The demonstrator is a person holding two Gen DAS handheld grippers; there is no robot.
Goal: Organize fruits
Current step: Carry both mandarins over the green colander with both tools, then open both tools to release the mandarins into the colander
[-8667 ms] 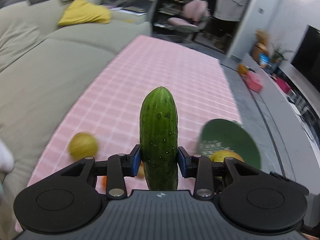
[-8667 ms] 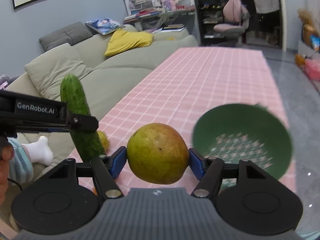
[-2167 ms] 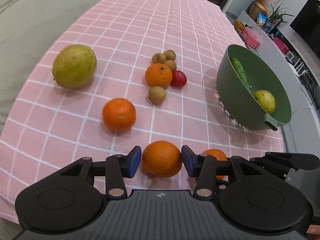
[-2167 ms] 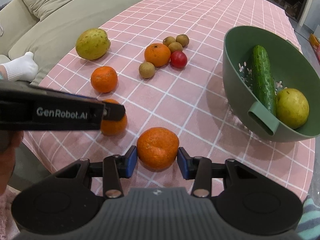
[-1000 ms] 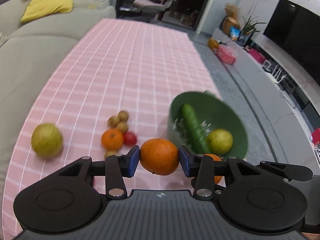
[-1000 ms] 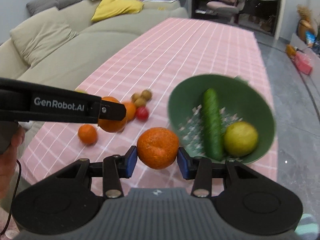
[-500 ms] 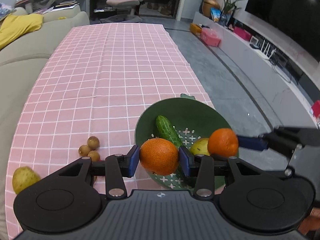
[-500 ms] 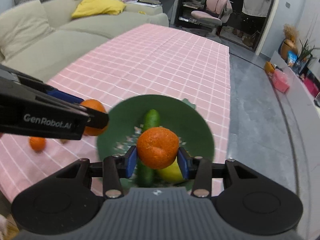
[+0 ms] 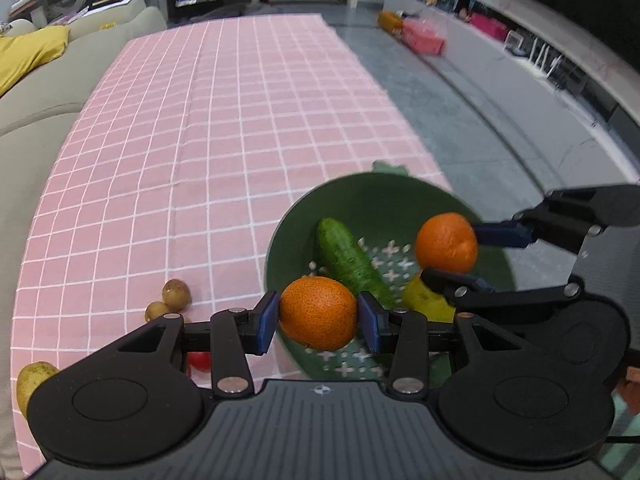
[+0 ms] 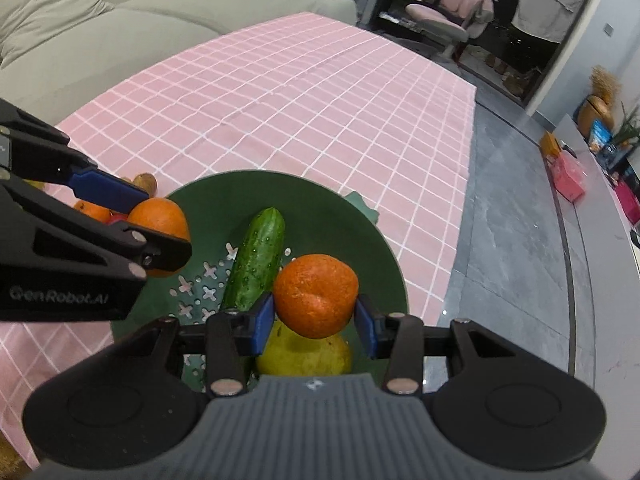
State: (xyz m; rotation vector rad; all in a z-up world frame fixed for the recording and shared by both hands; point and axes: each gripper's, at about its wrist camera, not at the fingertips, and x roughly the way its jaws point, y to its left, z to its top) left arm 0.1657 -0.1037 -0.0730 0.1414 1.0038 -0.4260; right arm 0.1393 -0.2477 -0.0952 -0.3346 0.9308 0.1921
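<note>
My left gripper (image 9: 318,318) is shut on an orange (image 9: 318,312) and holds it over the near left rim of the green colander bowl (image 9: 360,204). My right gripper (image 10: 315,318) is shut on a second orange (image 10: 315,296) and holds it above the bowl's (image 10: 320,208) right side. Each gripper shows in the other's view, the right one (image 9: 452,258) with its orange (image 9: 446,242), the left one (image 10: 160,236) with its orange (image 10: 162,216). A cucumber (image 10: 256,260) and a yellow-green mango (image 10: 304,354) lie in the bowl.
On the pink checked cloth (image 9: 224,120) left of the bowl lie small brown fruits (image 9: 170,298), a red fruit (image 9: 199,360), another orange (image 10: 94,212) and a yellow-green mango (image 9: 34,378). A sofa (image 10: 120,32) runs along the left. The table edge and grey floor (image 10: 516,220) are right of the bowl.
Both grippers lifted their oranges off the cloth and carried them right. Now both hang lower over the bowl, which looks larger than half a second ago.
</note>
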